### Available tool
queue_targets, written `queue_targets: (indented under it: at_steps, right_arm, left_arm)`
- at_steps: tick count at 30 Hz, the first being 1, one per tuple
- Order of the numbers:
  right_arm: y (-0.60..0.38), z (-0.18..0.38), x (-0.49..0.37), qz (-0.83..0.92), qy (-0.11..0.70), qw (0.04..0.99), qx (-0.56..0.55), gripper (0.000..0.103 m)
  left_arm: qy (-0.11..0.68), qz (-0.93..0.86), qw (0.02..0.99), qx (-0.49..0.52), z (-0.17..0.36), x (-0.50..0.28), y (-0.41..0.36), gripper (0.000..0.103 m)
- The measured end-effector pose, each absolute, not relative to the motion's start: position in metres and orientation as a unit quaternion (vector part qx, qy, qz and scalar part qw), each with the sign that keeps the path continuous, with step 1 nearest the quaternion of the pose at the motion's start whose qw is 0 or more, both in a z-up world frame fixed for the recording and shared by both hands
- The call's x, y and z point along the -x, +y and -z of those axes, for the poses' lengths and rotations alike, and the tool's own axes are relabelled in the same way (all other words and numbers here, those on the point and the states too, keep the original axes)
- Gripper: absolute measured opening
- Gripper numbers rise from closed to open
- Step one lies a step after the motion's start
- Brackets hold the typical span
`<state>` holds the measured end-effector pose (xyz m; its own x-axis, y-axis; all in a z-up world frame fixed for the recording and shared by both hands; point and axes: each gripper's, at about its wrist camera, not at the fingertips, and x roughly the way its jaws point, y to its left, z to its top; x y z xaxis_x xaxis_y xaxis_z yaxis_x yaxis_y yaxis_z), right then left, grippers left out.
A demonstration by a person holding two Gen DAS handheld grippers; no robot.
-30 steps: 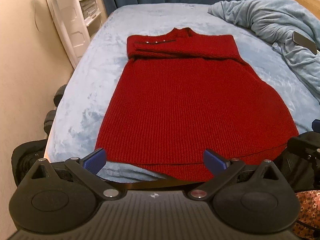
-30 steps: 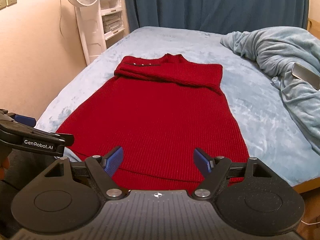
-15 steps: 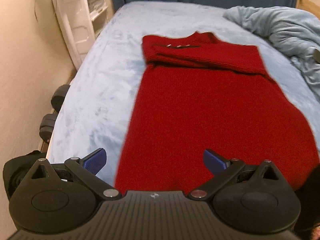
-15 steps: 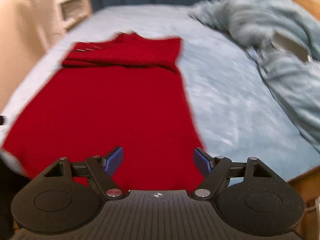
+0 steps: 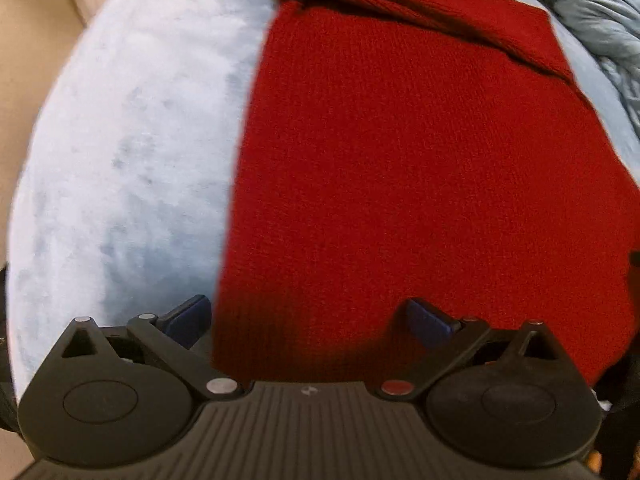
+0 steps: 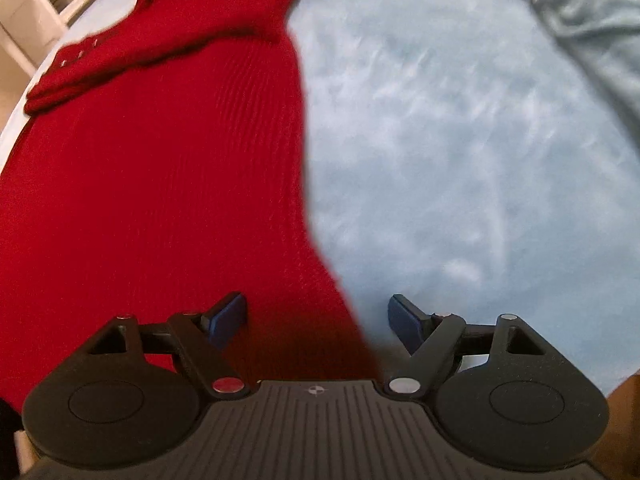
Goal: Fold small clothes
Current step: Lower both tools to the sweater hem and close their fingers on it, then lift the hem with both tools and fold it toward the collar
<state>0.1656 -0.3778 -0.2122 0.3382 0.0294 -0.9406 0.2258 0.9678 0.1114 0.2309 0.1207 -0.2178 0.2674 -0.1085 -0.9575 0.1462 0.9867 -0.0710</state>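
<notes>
The left gripper [image 5: 306, 318] stands spread wide with nothing pinched: its left blue pad hangs over the bedcover just off the garment's edge, its right pad over the knit, so the left side edge of the red knitted sweater dress [image 5: 420, 168] runs up between the two pads. The right gripper [image 6: 318, 318] mirrors this and its jaws have just been opening a little further; the dress's right side edge passes between its blue pads, one pad over red knit, the other over bare cover, and neither presses on cloth as far as the blurred view shows. Both grippers point steeply down near the hem corners.

Outward from there, the dress [image 6: 160, 168] lies flat and spread on the pale blue fleece bedcover [image 6: 460, 152], collar end far from the grippers. Across that far end the sleeves [image 5: 420, 4] already lie folded over the chest in a band, with small metal buttons [image 6: 80, 54] showing. A rumpled blue blanket [image 5: 600, 20] sits off to the right, clear of the dress.

So the sleeve fold looks done; the body is still at full length. Left, by my reading: grasp both hem corners, carry the hem up toward the collar, and perhaps fold once more
</notes>
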Motion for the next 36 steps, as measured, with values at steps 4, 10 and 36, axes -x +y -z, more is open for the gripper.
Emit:
queue_targets:
  at_steps: [4,10,36]
  right_arm:
    - [-0.358,0.206,-0.155,0.014,0.588,0.804,-0.086,0.053]
    - [-0.341,0.158,-0.142,-0.006,0.542,0.832,-0.114,0.013]
    - [-0.346,0.080,-0.004,-0.008,0.492,0.837,-0.240,0.012]
  left_arm:
    - [0.593,0.120,0.794,-0.050,0.212,-0.205,0.104,0.083]
    - [0.563,0.099,0.820,0.029,0.169,-0.190,0.118,0.021]
    - [0.531,0.109,0.837,0.073,0.110,-0.051,0.147,0.020]
